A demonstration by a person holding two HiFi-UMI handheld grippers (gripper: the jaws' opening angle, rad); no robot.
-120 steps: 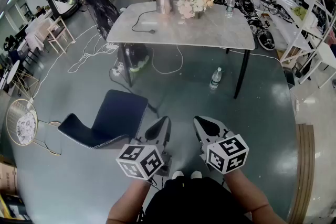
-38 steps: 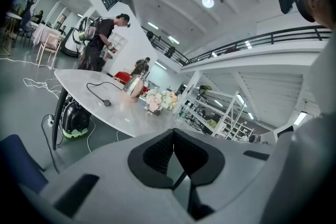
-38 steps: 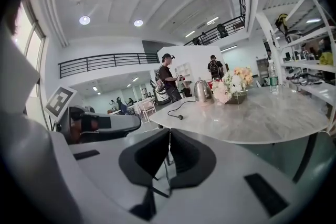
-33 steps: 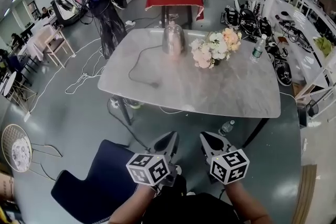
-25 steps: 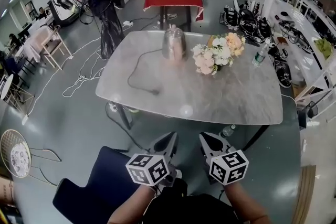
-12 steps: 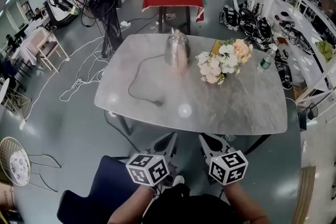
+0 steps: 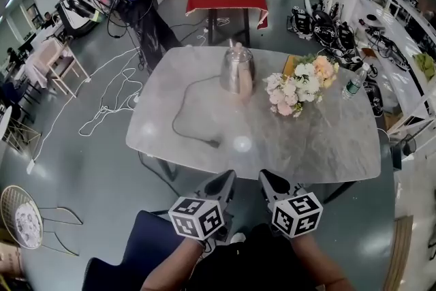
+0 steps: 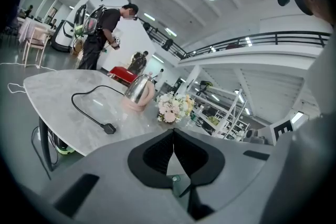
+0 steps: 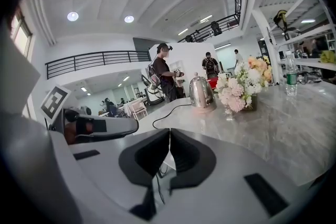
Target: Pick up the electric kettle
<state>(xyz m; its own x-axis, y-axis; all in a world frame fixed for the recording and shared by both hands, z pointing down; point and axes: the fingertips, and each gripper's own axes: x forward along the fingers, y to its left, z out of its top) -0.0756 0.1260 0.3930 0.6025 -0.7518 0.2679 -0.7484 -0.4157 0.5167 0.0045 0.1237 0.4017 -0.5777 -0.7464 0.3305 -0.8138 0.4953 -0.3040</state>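
- My left gripper (image 7: 221,186) and right gripper (image 7: 270,182) hang at the near edge of the counter (image 7: 327,146), jaws pressed together, holding nothing.
- The electric kettle (image 7: 238,71) stands upright toward the far side, near the flowers (image 7: 300,88), well apart from me.
- I should open 1 pair of jaws before reaching, find the handle, which I can't make out yet, and mind the cord (image 7: 185,116).

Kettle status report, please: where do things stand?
Left gripper shut, empty. Right gripper shut, empty. Electric kettle upright on table, untouched. Flowers beside it.
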